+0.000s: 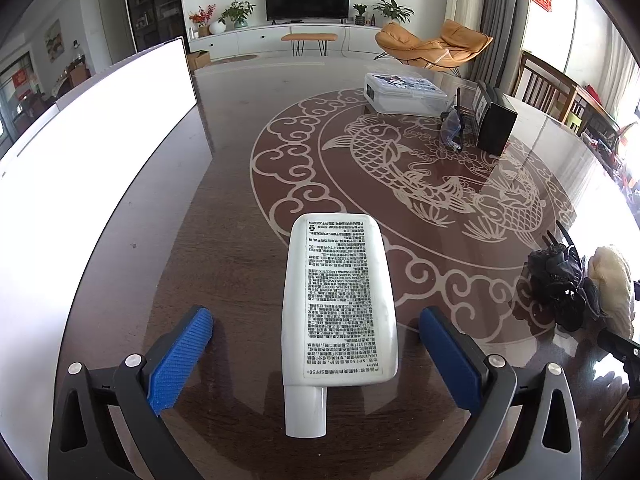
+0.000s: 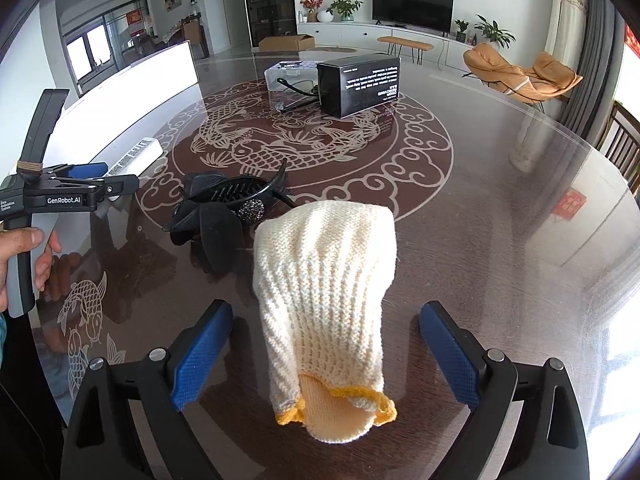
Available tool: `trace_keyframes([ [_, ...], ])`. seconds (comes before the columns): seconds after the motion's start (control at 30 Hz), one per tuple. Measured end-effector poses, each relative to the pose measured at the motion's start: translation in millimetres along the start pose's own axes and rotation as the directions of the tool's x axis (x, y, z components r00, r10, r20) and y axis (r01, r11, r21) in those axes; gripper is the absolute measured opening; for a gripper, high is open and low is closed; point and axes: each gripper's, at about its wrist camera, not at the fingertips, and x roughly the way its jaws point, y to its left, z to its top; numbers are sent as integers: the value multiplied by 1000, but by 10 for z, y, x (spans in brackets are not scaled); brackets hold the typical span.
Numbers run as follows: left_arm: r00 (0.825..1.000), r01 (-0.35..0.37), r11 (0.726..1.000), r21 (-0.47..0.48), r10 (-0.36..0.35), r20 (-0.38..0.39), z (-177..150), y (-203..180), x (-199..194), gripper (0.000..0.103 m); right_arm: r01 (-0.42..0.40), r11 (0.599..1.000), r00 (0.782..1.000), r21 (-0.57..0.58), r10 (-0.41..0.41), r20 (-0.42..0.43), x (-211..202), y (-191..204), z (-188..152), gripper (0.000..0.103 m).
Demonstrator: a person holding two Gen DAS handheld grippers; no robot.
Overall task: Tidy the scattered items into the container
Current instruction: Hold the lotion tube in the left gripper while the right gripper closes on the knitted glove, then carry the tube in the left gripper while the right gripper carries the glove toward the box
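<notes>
With both sets of jaws standing wide apart, the left gripper (image 1: 316, 344) is straddling the white tube (image 1: 340, 300) and should be closing squarely mid-body, while the right gripper (image 2: 326, 344) is bracketing the knitted glove (image 2: 326, 296), container (image 1: 404, 94) lying at one o'clock.

We see our right gripper (image 2: 326, 354) with its jaws spread wide, a cream knitted glove (image 2: 324, 292) lying between them on the table (image 2: 500, 200), untouched. A black hair clip (image 2: 224, 210) lies just beyond the glove's left side.
</notes>
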Motion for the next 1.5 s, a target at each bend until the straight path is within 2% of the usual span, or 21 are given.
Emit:
trace_keyframes([
  [0.1, 1000, 0, 1000, 1, 0, 0, 1, -1, 1, 103, -39, 999, 999, 15, 38, 18, -11, -76, 2, 95],
  [0.2, 1000, 0, 1000, 0, 0, 0, 2, -3, 2, 103, -93, 995, 995, -20, 94, 29, 4, -42, 46, 95],
  [0.33, 1000, 0, 1000, 0, 0, 0, 1, -2, 3, 103, -122, 991, 992, -47, 123, 31, 23, -4, 91, 95],
  [0.4, 1000, 0, 1000, 0, 0, 0, 1, -1, 2, 103, -103, 995, 994, -2, 103, 34, 30, -76, 99, 93],
  [0.53, 1000, -1, 1000, 0, 1, 0, -2, 0, 0, 103, 7, 993, 999, 122, -12, 35, 12, -318, 86, 93],
  [0.73, 1000, -1, 1000, 1, 1, 0, -5, 1, -6, 103, 22, 1000, 1000, 11, -22, 7, 23, -217, 59, 93],
  [1.0, 1000, 0, 1000, 8, 0, 0, 10, -12, -2, 103, 39, 998, 999, 43, -39, 15, 29, -269, 67, 91],
  [1.03, 1000, 3, 1000, 15, -3, 6, 11, -24, -13, 95, 55, 998, 998, 44, -55, 18, 21, -266, 67, 86],
  [1.07, 1000, 9, 1000, 23, -9, 23, 4, -45, -44, 83, 74, 996, 997, 49, -76, 28, 0, -270, 64, 64],
  [1.1, 999, 11, 999, 30, -12, 38, -7, -75, -84, 57, 86, 994, 995, 59, -89, 37, -27, -285, 62, 44],
  [1.13, 999, 12, 999, 34, -13, 39, -16, -106, -115, 52, 75, 994, 996, 83, -78, 37, -50, -321, 58, 44],
  [1.3, 998, 38, 998, 54, -40, 38, -134, -259, -302, 51, 17, 980, 996, 200, -33, 80, -280, -453, -47, 41],
  [1.4, 998, 28, 998, 61, -32, 61, -176, -323, -485, 51, -6, 978, 989, 209, -25, 146, -501, -431, -71, 41],
  [1.5, 996, 15, 998, 65, -21, 90, -189, -349, -656, 51, 1, 978, 984, 211, -39, 174, -623, -364, -98, 41],
])
